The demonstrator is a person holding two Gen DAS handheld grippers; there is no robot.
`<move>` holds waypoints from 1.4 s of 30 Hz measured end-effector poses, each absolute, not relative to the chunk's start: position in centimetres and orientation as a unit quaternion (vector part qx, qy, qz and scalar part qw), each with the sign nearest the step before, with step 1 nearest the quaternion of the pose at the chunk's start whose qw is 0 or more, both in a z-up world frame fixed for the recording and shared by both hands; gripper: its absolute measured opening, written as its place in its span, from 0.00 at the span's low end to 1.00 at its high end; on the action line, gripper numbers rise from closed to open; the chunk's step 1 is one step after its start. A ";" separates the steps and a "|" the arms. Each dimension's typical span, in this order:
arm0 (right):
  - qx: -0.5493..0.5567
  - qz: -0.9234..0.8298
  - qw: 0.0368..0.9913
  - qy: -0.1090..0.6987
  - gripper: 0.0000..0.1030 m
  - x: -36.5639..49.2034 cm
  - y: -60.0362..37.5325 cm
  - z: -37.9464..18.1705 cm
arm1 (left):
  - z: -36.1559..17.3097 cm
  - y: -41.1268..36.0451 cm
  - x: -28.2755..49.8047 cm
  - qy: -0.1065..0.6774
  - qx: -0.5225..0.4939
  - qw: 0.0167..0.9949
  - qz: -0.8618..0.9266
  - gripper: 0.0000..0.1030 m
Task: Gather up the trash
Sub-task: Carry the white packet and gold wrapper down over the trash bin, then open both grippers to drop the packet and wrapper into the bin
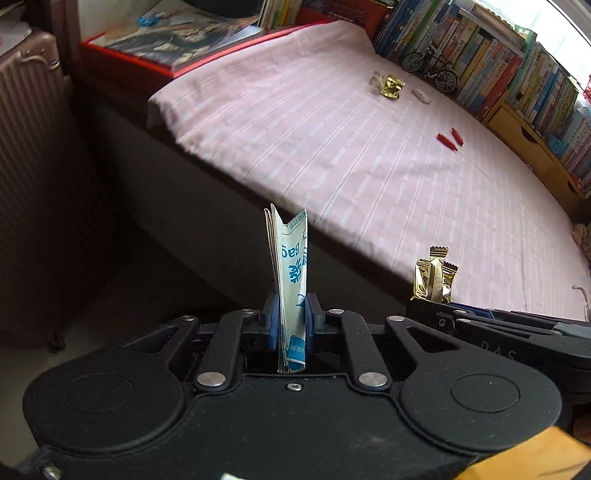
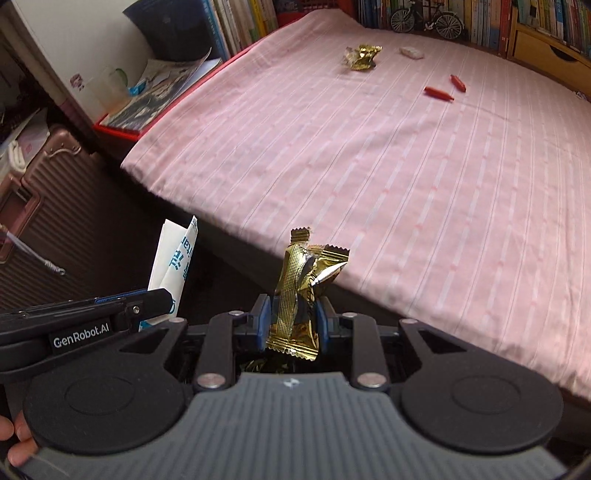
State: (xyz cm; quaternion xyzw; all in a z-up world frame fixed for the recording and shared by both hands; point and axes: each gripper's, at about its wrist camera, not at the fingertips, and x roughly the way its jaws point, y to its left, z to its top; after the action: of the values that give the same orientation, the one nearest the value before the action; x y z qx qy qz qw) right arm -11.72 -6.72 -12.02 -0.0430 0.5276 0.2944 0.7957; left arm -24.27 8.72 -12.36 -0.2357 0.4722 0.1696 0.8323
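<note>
Two hand-held claws hover at the near edge of a bed covered in a pink striped sheet [image 2: 388,166], each clamped on one piece of trash. The left claw [image 1: 290,317] grips a folded white-and-blue paper sachet [image 1: 291,269] between its two blue pads, the sachet standing upright out of the grip. The right claw [image 2: 293,315], just beside it, pinches a crumpled gold foil wrapper [image 2: 303,295], which also rises upright between two blue pads. From the left wrist view, the right claw's gold wrapper shows just to the right; from the right wrist view, the left claw and its sachet show just to the left.

Far ahead of both claws, four more pieces of litter lie on the sheet. One crumpled gold wrapper [image 2: 364,56] sits touching a scrap of clear plastic [image 1: 376,81]; near it, to the right, lies one small white wrapper [image 2: 412,52]. Closer to the claws and further right are two small red wrappers [image 2: 439,94], lying apart from each other.

Beyond the litter, a row of books [image 1: 498,62] lines the far side of the bed, with one miniature black bicycle [image 2: 426,16] standing before them. To the left of the claws stands one ribbed rose-coloured suitcase [image 2: 55,206], and past it one red box [image 1: 122,55] topped with magazines. A fingertip [image 2: 14,443] shows at the lower left edge of the right wrist view.
</note>
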 end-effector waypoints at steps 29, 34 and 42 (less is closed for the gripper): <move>-0.121 0.388 0.731 0.548 0.33 -18.0 -4.7 -15.0 | -17.1 6.8 -31.5 0.522 -0.301 0.760 0.244 0.17; -0.128 0.396 0.723 0.551 0.33 -18.0 -4.1 -15.5 | -17.9 7.1 -31.2 0.529 -0.309 0.750 0.250 0.17; -0.134 0.403 0.715 0.555 0.34 -17.6 -3.6 -16.2 | -18.7 7.4 -30.8 0.537 -0.313 0.742 0.252 0.19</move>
State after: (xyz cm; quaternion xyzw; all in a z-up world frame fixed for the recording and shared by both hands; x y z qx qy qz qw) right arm -17.59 -3.62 -16.16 -0.1342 0.5550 0.4034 0.7150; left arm -30.84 7.43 -18.75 -0.3134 0.5369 0.2522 0.7415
